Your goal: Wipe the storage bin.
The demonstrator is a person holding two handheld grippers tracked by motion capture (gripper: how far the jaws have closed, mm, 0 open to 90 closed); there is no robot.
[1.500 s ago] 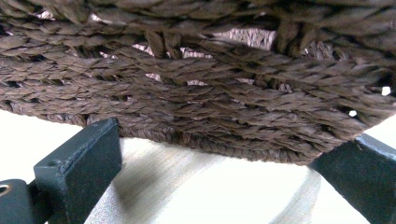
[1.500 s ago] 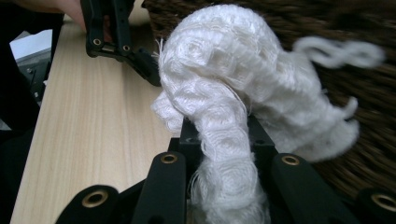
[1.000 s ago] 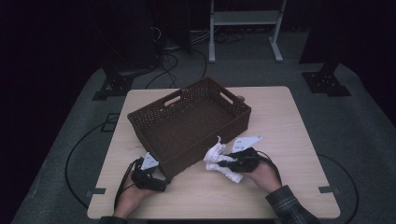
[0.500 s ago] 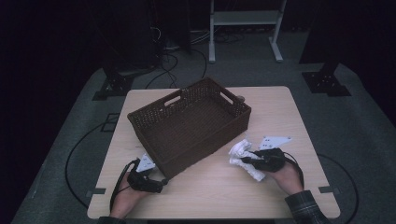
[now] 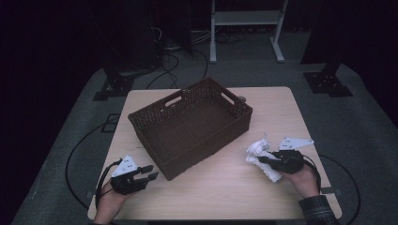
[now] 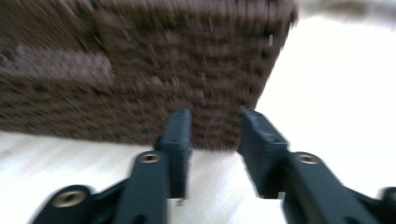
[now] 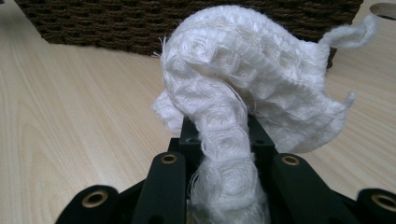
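At a wooden table (image 5: 220, 187), the right gripper (image 5: 266, 161) pinches a crumpled white cloth (image 5: 261, 154) tight between its jaws, right of the brown wicker basket (image 5: 190, 123). The left gripper (image 5: 149, 172), jaws parted and empty, points at the basket's near corner.

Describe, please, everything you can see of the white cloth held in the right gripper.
The white cloth is a crumpled rag of coarse, waffle-like weave with frayed edges and loose threads. The right gripper is shut on a bunched fold of it, which runs down between the black jaws, while the rest bulges above and ahead of them. It sits near the table's right edge, just in front of the brown wicker basket and apart from it. Whether it rests on the tabletop is unclear.
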